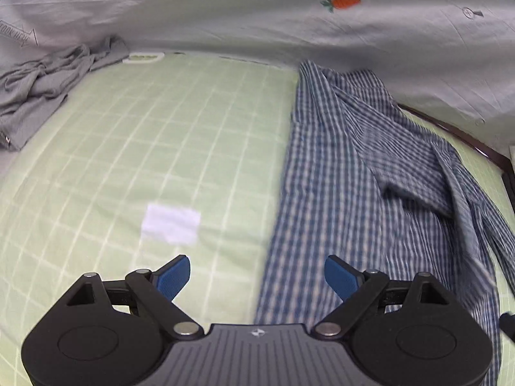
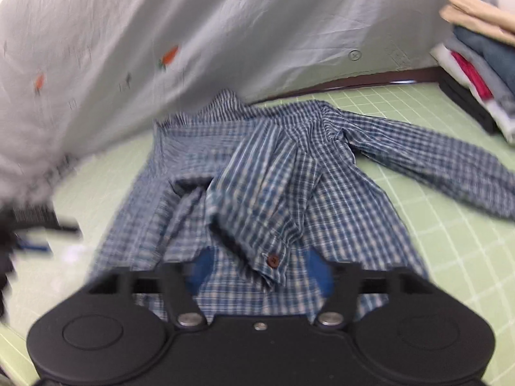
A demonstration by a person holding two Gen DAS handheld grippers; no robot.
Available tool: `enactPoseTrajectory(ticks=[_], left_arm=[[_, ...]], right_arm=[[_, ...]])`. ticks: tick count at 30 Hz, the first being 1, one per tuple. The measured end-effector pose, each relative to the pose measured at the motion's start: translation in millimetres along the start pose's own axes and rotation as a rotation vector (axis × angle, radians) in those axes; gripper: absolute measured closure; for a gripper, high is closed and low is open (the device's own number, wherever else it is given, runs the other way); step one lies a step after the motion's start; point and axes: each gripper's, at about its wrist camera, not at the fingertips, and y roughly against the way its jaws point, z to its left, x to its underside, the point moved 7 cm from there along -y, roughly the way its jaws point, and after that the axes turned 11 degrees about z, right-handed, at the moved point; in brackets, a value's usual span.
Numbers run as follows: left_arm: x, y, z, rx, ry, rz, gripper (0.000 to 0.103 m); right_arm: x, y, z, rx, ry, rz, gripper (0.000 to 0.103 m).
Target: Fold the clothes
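Folded stack (image 2: 479, 61) (right wrist only)

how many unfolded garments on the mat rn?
2. Blue checked shirt sprawled on the mat's right side; crumpled grey garment at its far-left edge. The folded stack isn't counted; more may lie outside view.

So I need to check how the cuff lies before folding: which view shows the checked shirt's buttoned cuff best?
The right wrist view: the cuff with its brown button lies close in front, on the blue checked shirt. The left wrist view shows the shirt from the side, motion-blurred, with a folded sleeve end but no visible button.
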Motion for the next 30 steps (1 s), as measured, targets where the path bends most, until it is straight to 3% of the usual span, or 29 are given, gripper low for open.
enactPoseTrajectory(ticks=[1,8,13,17,19,26,29,30], left_arm=[[11.3,0.7,-0.9,0.005,-0.003,0.01,0.012],[32.6,8.1,-56.4,0.07,-0.058,-0.018,0.012],[40.1,4.3,-103.3,0.084,-0.105,-0.022,0.012],[44.0,-6.8,-133.2,0.094,-0.156,-0.005,0.015],[44.9,-15.2,-145.4,0.099,-0.189,0.005,0.023],[29.9,-51.5,-161.0,0.078,-0.202,0.059,0.035],[22.6,-67.4,-168.2,0.084,-0.216,0.098,0.049],[21.7,-71.4,-170.6,0.086,-0.223,0.114,0.059]], right_arm=[[2.0,6.2,-4.4,-0.005,-0.02,-0.021,0.0],[16.7,21.0,-68.7,0.119,-0.091,-0.012,0.0],[4.2,27.0,-118.0,0.203,-0.117,-0.025,0.0],[-8.6,21.9,-143.5,0.216,-0.128,-0.025,0.0],[-14.6,16.1,-153.9,0.205,-0.143,-0.02,0.0],[-40.2,-19.1,-170.3,0.168,-0.162,0.014,0.0],[-48.4,-36.1,-172.3,0.157,-0.166,0.038,0.0],[-50.4,-41.1,-172.3,0.155,-0.167,0.043,0.0]])
